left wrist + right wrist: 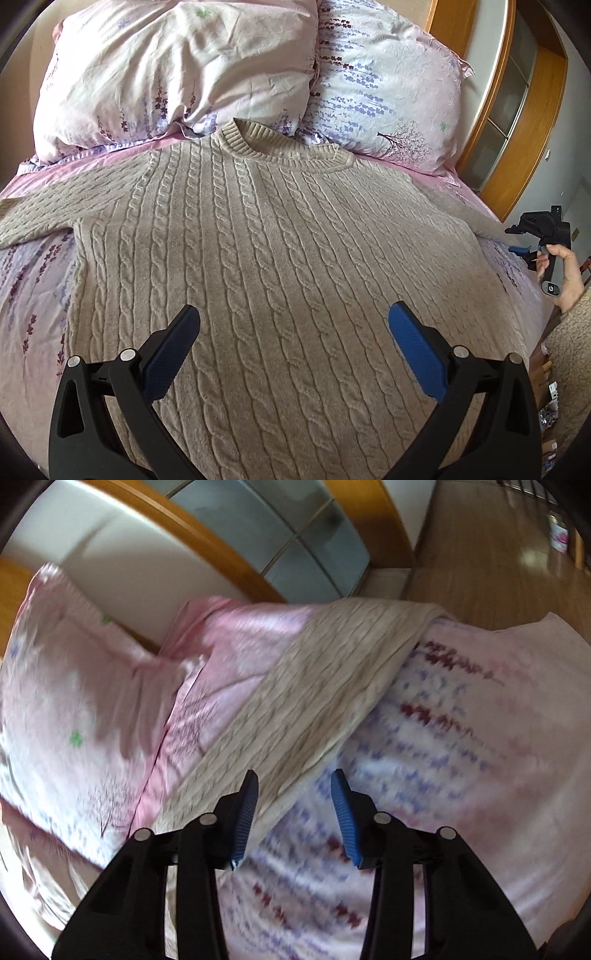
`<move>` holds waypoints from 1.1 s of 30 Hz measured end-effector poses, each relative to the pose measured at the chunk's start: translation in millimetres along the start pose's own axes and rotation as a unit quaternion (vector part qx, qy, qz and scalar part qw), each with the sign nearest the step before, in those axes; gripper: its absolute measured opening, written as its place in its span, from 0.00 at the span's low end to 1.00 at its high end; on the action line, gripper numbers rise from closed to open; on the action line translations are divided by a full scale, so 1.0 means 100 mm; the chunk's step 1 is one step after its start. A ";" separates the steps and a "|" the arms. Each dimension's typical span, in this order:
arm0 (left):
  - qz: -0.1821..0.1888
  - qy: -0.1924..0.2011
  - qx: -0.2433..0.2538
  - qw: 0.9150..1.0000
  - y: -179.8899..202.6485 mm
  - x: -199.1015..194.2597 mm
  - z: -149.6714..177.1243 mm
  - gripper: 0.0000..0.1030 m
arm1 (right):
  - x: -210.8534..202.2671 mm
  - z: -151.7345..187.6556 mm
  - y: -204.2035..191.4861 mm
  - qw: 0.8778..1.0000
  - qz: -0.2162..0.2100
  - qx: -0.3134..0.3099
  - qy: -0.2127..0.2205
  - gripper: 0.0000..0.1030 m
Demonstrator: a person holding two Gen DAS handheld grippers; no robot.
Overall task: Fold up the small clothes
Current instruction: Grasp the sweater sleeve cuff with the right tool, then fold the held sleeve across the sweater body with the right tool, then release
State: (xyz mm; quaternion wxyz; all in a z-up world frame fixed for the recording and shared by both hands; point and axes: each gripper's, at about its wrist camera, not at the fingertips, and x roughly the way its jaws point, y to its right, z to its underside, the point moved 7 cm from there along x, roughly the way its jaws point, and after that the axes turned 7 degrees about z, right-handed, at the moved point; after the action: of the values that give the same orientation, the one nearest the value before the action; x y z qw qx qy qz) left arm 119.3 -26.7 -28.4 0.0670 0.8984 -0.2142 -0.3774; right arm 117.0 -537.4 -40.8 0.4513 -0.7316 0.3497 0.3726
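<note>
The cable-knit sweater lies flat on the bed, collar at twelve o'clock. Left gripper hovers spread; right gripper, part-spread and empty, nears the three-o'clock sleeve. Next: pinch it, fold inward.

No legible text, label, brand, number or sign appears in either view. The sweater, the pillows and the bed sheet carry knit or printed floral patterns only, with no lettering. The handle of the right-hand tool, seen at the right edge of the left wrist view, bears a small round marking near its lower end; it is too small to read. The right wrist view is motion-blurred, and a small object on the floor at its upper right corner cannot be made out.
</note>
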 end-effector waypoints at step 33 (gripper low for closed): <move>0.025 0.022 -0.030 0.999 -0.24 -0.10 -0.04 0.99 | 0.04 2.35 -2.23 0.905 -0.170 -0.381 -0.087 0.14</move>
State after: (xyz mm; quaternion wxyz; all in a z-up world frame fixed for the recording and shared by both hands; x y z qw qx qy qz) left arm 123.5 -1.0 -25.7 0.1077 0.8985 -0.2240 -0.3618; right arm 254.0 -243.9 -28.8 0.2237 -0.8607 0.0109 0.4572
